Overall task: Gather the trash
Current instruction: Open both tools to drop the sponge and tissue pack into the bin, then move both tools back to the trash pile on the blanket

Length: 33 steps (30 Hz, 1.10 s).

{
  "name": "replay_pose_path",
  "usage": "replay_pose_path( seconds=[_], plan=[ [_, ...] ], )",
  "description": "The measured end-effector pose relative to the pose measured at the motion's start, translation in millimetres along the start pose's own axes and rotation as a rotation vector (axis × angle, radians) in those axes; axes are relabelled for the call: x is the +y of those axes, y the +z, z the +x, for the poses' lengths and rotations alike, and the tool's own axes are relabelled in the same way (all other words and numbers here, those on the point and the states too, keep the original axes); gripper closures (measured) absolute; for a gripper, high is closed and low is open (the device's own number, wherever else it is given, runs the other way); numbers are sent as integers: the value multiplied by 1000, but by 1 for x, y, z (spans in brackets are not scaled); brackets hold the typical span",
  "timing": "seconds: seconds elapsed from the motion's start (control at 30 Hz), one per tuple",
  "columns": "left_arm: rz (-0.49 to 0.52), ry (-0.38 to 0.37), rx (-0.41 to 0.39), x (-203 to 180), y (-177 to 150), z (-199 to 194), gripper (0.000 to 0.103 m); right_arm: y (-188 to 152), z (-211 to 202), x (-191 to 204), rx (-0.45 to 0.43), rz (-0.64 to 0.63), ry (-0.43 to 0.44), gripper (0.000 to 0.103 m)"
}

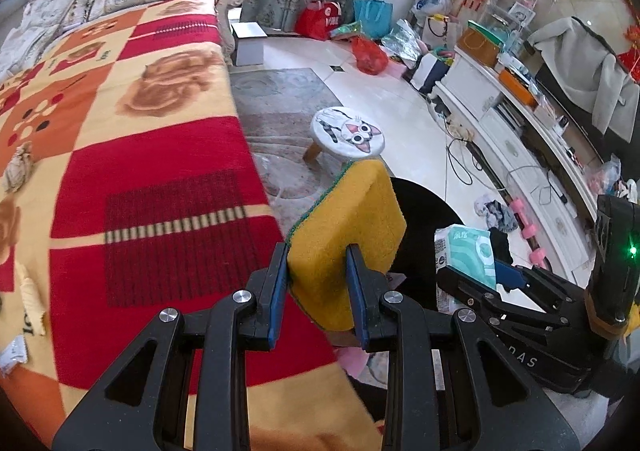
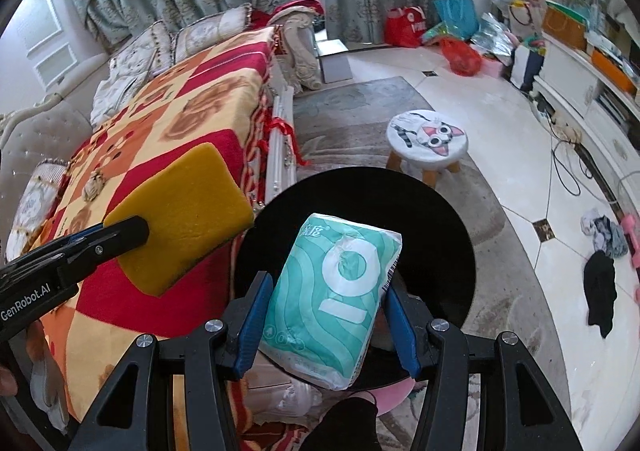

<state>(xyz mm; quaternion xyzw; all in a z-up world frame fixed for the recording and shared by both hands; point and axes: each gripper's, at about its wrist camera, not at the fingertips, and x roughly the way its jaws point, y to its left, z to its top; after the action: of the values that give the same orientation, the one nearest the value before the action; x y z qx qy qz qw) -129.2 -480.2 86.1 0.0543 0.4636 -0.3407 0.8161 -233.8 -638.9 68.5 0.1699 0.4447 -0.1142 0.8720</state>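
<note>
Between the left gripper [image 1: 318, 291] jaws, yellow sponge [image 1: 352, 227] clamped, right gripper [image 2: 328, 325] jaws clamping tissue pack [image 2: 334, 299].

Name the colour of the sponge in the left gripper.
Mustard yellow sponge, thin green edge; left wrist view.

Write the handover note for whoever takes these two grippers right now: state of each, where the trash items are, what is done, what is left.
Left gripper: shut on the yellow sponge, held beside the blanket-covered sofa.
Right gripper: shut on the teal tissue pack, held over the round black bin.
Done: both items picked up.
Left: drop both in the bin, probably; crumpled scraps remain on the blanket.
</note>
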Motion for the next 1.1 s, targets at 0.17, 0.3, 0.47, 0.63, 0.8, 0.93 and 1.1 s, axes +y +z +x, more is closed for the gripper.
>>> replay_pose_path(
  seconds=[0.17,0.3,0.47,0.63,0.8,0.93,1.1],
  plan=[
    [2,-20,28,-11,1,15,76,-1,3,-13,4,22,-8,49],
    [2,-46,36,-16,2,22,73,-1,4,-21,6,36,-17,46],
    [27,-81,32,-23,4,22,68,0,4,-26,-1,50,-16,34],
    [29,-88,28,-21,3,17,58,0,2,-24,1,47,-16,31],
    [22,-59,23,-8,-1,9,58,-1,2,-12,6,28,-3,31],
    [13,-24,5,7,-5,-2,58,0,2,5,9,-3,7,31],
    [-12,20,-9,33,-12,-17,58,0,4,29,13,-44,25,30]
  ],
)
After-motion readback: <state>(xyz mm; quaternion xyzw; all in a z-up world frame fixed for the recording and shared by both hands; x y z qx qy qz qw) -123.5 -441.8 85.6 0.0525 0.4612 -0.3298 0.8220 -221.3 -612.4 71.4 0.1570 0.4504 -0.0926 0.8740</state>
